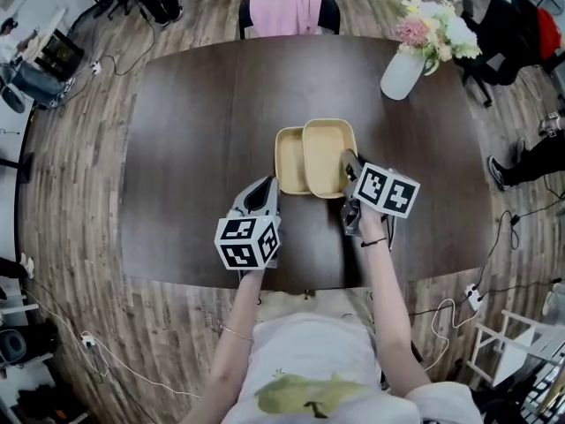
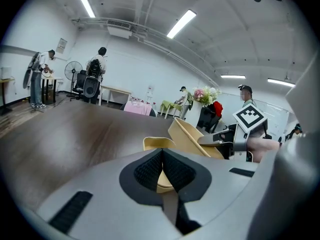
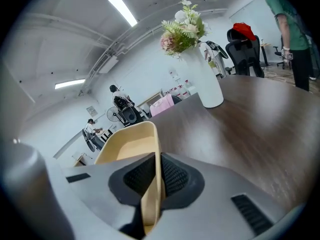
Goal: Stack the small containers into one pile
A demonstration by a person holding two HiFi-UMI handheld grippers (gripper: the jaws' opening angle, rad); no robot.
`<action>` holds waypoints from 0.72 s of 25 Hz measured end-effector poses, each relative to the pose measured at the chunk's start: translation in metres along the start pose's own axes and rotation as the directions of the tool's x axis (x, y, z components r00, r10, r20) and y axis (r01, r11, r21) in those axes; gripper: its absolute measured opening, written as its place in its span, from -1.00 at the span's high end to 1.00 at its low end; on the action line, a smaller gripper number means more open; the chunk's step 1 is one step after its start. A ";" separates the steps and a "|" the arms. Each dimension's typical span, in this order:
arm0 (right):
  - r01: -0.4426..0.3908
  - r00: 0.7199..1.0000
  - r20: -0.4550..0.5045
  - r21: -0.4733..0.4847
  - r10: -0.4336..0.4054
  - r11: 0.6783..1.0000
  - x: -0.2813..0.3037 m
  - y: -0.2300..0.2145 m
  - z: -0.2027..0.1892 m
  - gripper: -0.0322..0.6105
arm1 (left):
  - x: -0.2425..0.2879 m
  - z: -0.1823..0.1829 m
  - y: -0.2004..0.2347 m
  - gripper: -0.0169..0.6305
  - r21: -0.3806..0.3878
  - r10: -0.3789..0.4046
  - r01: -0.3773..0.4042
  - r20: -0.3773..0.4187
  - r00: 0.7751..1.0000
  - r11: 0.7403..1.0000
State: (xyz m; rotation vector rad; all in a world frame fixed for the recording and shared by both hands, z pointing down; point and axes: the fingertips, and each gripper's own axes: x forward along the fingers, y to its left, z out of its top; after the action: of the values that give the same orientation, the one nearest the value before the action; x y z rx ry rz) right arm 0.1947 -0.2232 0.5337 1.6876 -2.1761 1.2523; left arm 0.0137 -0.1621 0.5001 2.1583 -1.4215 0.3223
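Note:
Two beige containers sit at the middle of the dark table. The lower container lies flat. The upper container leans tilted over its right side, its near edge raised. My right gripper is shut on the upper container's near right rim; that thin rim runs between the pads in the right gripper view. My left gripper is at the lower container's near left corner, and its pads are closed with beige rim between them. From there I see the lower container and the tilted one.
A white vase of flowers stands at the table's far right, also in the right gripper view. A chair draped in pink cloth stands at the far edge. Several people stand about the room beyond the table.

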 end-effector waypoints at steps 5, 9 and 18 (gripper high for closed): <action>-0.019 1.000 -0.010 0.000 0.019 1.000 0.013 0.024 -0.006 0.78 | -0.005 0.001 0.012 0.87 -0.008 0.005 -0.005 0.002 1.000 1.000; -0.019 1.000 -0.022 -0.001 0.019 1.000 0.023 0.038 -0.012 0.78 | -0.007 -0.001 0.022 0.87 -0.015 0.011 -0.011 -0.001 1.000 1.000; 0.015 0.998 -0.053 -0.021 -0.017 1.000 0.039 0.044 -0.025 0.78 | -0.010 0.001 0.038 0.87 -0.020 0.017 -0.018 -0.006 1.000 1.000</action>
State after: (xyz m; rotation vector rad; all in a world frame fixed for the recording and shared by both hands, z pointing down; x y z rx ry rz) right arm 0.1335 -0.2338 0.5478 1.6416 -2.1337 1.2522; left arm -0.0247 -0.1663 0.5060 2.1282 -1.4352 0.3186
